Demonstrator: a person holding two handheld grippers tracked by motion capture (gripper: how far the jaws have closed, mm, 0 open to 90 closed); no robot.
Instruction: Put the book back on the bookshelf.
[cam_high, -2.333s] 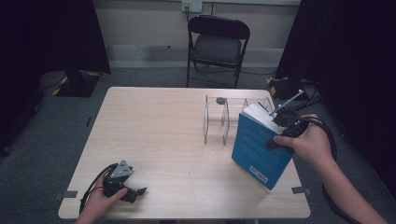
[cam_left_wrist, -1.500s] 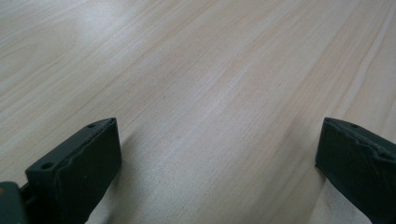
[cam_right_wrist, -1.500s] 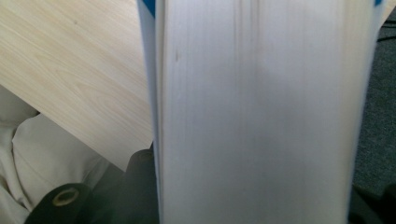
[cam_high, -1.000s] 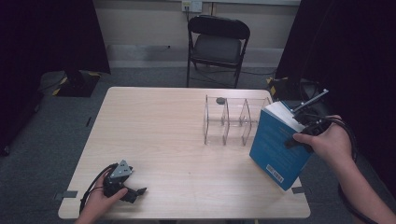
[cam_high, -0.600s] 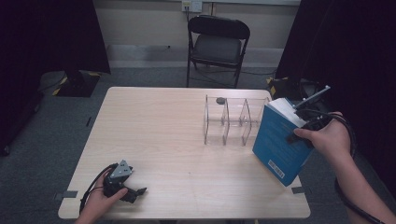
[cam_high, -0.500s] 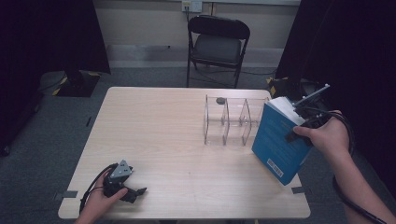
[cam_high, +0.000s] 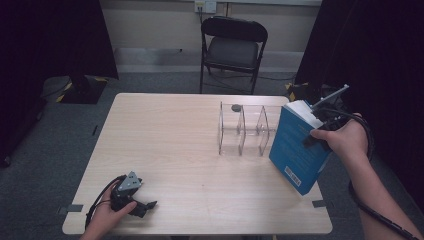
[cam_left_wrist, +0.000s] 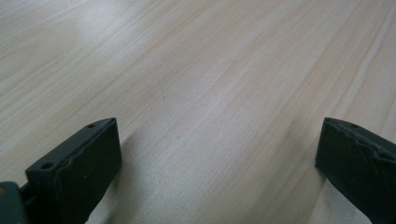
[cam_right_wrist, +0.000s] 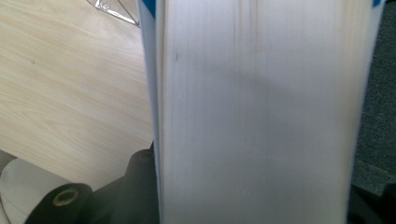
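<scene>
A thick blue book (cam_high: 295, 150) hangs tilted over the table's right edge, just right of a clear acrylic rack (cam_high: 242, 130). My right gripper (cam_high: 321, 131) is shut on the book near its top. In the right gripper view the book's white page edge (cam_right_wrist: 261, 112) sits between the jaws. My left gripper (cam_high: 142, 206) rests on the table at the front left. Its jaws stand wide apart with only bare wood between them (cam_left_wrist: 215, 154).
The light wooden table (cam_high: 170, 135) carries the rack, which has upright dividers. A small dark round thing (cam_high: 236, 107) lies at the rack's far left corner. A black folding chair (cam_high: 232, 47) stands behind the table. Dark curtains hang on both sides.
The right hand carried the book to the right, from in front of the rack to beyond its right end, and has since nearly held still. The left gripper has not moved.
</scene>
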